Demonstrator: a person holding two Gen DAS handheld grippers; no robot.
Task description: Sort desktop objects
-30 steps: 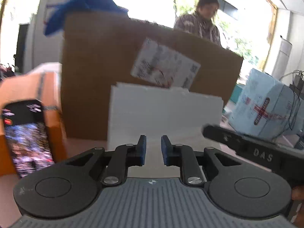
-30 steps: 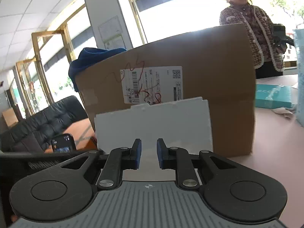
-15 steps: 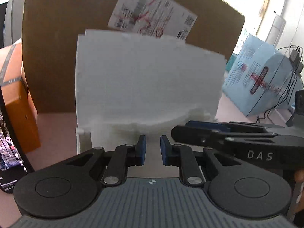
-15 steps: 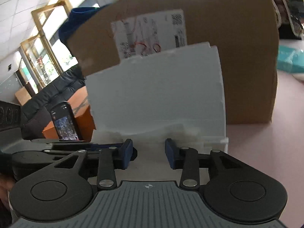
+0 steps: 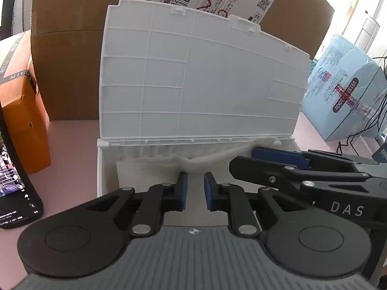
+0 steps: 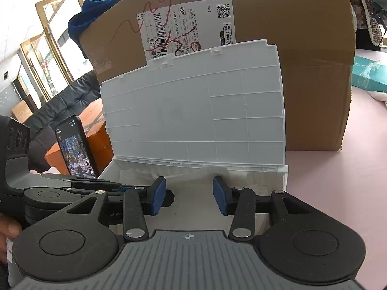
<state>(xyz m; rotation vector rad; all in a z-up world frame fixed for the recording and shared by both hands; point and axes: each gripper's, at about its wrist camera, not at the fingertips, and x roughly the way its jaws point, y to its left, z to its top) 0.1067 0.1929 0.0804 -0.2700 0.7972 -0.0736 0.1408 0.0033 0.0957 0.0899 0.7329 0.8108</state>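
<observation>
White plastic box (image 5: pixel 106 169): on the pink counter (image 5: pixel 72 133), just in front of the cardboard carton (image 5: pixel 67 48); ribbed lid (image 5: pixel 200 79) raised upright, leaning toward the carton; white tissue-like contents (image 5: pixel 150 171) inside
Left tongs (image 5: pixel 195 191): over the open box, blue pads a narrow gap apart, nothing seen between them
Right tongs (image 6: pixel 189 197): over the same box, pads set wide apart, empty; in the left view they enter from the right, crossing above the contents
Cardboard carton: shipping label (image 6: pixel 188 26) with red scribble; blue cloth (image 6: pixel 96 14) on top
Phone (image 6: pixel 75 148): propped upright left of the box, screen lit
Orange box (image 5: pixel 21 111): beside the phone
Pale blue package (image 5: pixel 346 91): right of the carton, cables near it
</observation>
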